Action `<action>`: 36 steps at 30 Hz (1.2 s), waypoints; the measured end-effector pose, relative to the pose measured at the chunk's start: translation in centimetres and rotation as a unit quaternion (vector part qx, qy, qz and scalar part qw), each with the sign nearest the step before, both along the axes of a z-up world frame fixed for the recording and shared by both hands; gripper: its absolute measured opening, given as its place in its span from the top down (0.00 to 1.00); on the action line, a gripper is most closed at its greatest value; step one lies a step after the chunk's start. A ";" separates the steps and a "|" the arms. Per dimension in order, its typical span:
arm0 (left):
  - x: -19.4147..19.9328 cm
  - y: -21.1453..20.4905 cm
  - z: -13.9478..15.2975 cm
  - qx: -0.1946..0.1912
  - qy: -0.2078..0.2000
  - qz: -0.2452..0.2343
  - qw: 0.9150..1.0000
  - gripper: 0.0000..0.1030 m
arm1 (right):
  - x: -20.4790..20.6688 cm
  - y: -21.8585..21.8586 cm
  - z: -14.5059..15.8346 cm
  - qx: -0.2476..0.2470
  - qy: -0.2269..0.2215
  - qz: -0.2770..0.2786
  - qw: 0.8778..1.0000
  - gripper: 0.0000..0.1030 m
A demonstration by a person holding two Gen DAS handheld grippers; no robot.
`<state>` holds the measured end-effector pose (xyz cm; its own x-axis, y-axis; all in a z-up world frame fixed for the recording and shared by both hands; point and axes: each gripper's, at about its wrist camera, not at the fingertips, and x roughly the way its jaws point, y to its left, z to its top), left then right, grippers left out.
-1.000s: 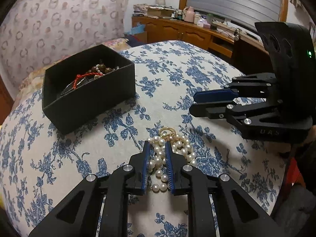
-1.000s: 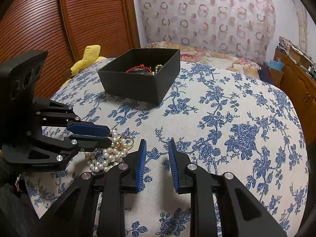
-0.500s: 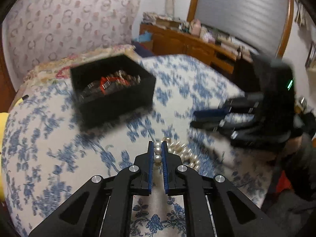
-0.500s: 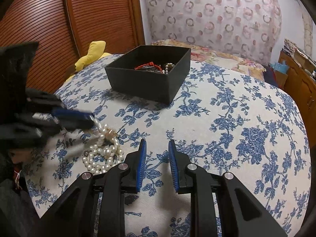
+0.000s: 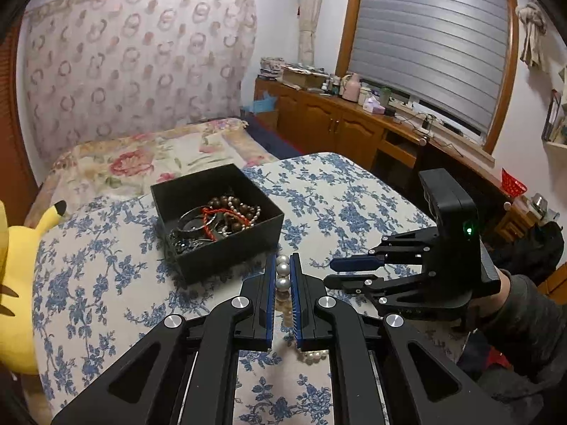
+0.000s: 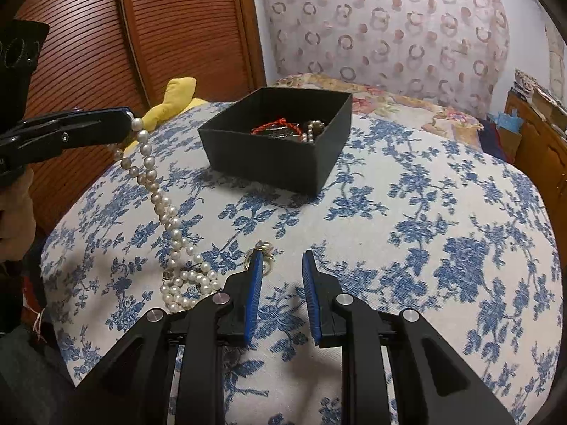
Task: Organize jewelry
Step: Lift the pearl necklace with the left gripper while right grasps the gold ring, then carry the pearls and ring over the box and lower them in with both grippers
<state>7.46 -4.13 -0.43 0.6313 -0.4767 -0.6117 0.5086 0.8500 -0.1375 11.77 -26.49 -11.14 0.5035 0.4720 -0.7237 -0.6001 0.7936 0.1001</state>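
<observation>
My left gripper (image 5: 282,276) has its jaws pinched tight on the top of the pearls (image 6: 166,212), held up and to the near left of the box (image 6: 276,148) so the strand hangs free instead of bunching; the high grip looks meant to let the length follow into the box without snagging its rim. The rest of the pearls slopes down from the jaws to a small heap on the floral cloth (image 6: 443,212), well short of the box, where a gold ring or clasp (image 6: 264,248) lies touching my right gripper's (image 6: 281,285) left pad. That right gripper hovers low over the cloth on the near side of the box, jaws parted with nothing between them, kept beside the heap, I judge, to steady or lift the trailing end. The box sits open-topped with dark beads (image 5: 234,212), a red cord (image 5: 209,219) and other pieces already inside, its front wall facing me, so the pearls are the last loose item I can see, still outside it.
</observation>
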 end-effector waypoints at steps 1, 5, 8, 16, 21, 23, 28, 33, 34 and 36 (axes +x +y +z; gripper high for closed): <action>0.0 0.1 -0.1 -0.001 0.001 0.001 1.000 0.93 | 0.2 0.3 -0.2 -0.001 0.002 0.001 1.000 0.76; 0.0 0.4 -0.6 -0.002 0.005 0.003 1.000 0.93 | 0.9 1.4 -0.8 -0.020 0.006 0.005 1.000 0.81; 0.0 0.5 -0.7 -0.003 0.005 0.005 1.000 0.93 | 1.4 1.9 -1.1 -0.032 0.010 0.007 0.999 0.82; 0.0 0.5 -0.8 -0.004 0.005 0.005 1.000 0.93 | 1.2 3.4 -1.1 -0.079 -0.012 0.031 0.996 0.94; 0.1 0.7 -0.6 -0.007 0.002 0.009 1.000 0.93 | 1.4 3.1 -0.9 -0.079 -0.009 0.032 0.996 0.95; 0.3 0.8 -0.2 -0.010 -0.002 0.012 1.000 0.93 | 1.4 2.7 -0.4 -0.067 -0.013 0.025 0.997 0.95; 1.1 1.0 1.4 -0.015 -0.018 0.018 1.000 0.93 | 1.2 2.0 1.8 -0.046 -0.035 0.016 0.998 0.95; 1.9 0.9 3.4 -0.020 -0.036 0.021 0.999 0.93 | 1.3 1.6 4.4 -0.028 -0.059 0.012 0.998 0.95; 2.0 0.9 3.7 -0.021 -0.039 0.022 0.999 0.93 | 1.4 1.6 5.0 -0.024 -0.066 0.010 0.997 0.95; 2.3 0.8 4.7 -0.022 -0.048 0.024 0.998 0.93 | 1.7 1.6 5.9 -0.019 -0.074 0.009 0.997 0.95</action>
